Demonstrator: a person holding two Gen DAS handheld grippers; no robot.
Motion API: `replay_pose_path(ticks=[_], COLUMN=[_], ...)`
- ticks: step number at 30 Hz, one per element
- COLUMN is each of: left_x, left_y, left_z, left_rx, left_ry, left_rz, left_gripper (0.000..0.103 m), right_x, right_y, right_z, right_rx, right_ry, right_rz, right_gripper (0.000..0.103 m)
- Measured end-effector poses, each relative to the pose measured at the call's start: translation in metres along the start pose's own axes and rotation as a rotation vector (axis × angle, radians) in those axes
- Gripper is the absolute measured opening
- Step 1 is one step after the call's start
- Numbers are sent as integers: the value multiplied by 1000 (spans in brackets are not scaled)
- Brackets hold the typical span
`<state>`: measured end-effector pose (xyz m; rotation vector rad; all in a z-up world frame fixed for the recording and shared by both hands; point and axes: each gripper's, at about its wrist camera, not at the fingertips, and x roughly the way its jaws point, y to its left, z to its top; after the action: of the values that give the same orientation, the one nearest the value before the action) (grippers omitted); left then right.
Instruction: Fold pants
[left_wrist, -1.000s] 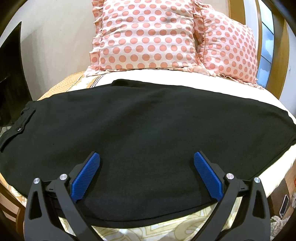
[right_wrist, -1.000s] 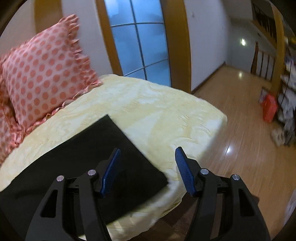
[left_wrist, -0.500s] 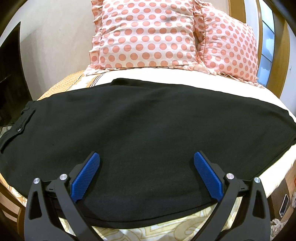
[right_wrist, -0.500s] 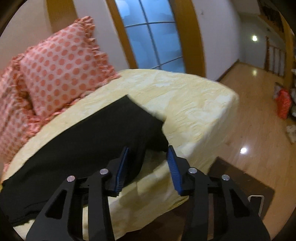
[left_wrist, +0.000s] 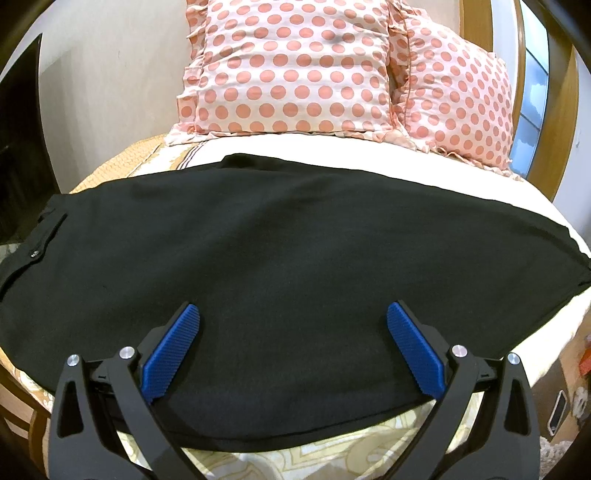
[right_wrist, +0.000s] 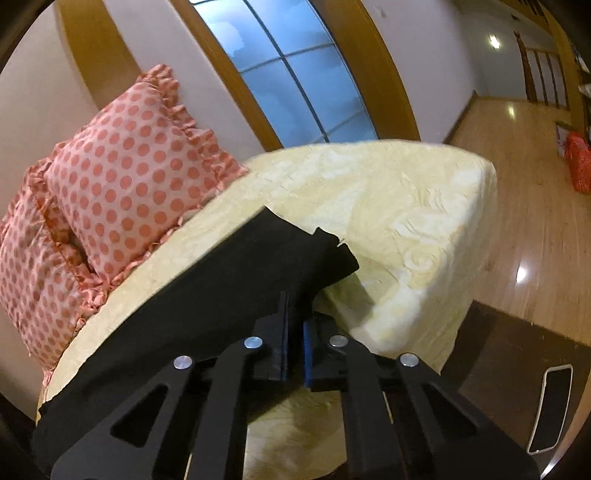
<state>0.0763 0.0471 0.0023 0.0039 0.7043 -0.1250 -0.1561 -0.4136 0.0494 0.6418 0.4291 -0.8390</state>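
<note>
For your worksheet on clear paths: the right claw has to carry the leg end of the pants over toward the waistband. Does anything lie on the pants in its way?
Nothing visible does. The right claw is shut on the pants at the leg end. The cloth between there and the waistband lies bare; the open left claw hovers over its near edge. The pillows sit beyond.

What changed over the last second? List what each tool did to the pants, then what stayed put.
The right tool went from open above the leg end of the black pants to shut on the hem, which is now lifted off the yellow bedspread. The left tool stayed open over the pants' middle; the polka-dot pillows did not move.
</note>
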Motion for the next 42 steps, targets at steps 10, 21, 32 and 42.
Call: replay_pose_path(ticks=[10,21,32,42], left_x=[1,-20,-43,-77], left_y=[-1,25,90,143], left_z=[-2,-3,-5,0], left_rx=[11,-92,-256,-373], left_ry=[-11,-24,-81,-157], left_rz=[6,-33,82,204], left_gripper=[101,101,101,101], right_x=[-31,-38,-28,-57], right_y=[144,383,396,393], right_z=[21,-178,-217,-263], right_rx=[-218,-734,-723,-1028], right_ry=[-63,457,550,470], right_rz=[377,934,907,853], right_gripper=[5,5,5,48])
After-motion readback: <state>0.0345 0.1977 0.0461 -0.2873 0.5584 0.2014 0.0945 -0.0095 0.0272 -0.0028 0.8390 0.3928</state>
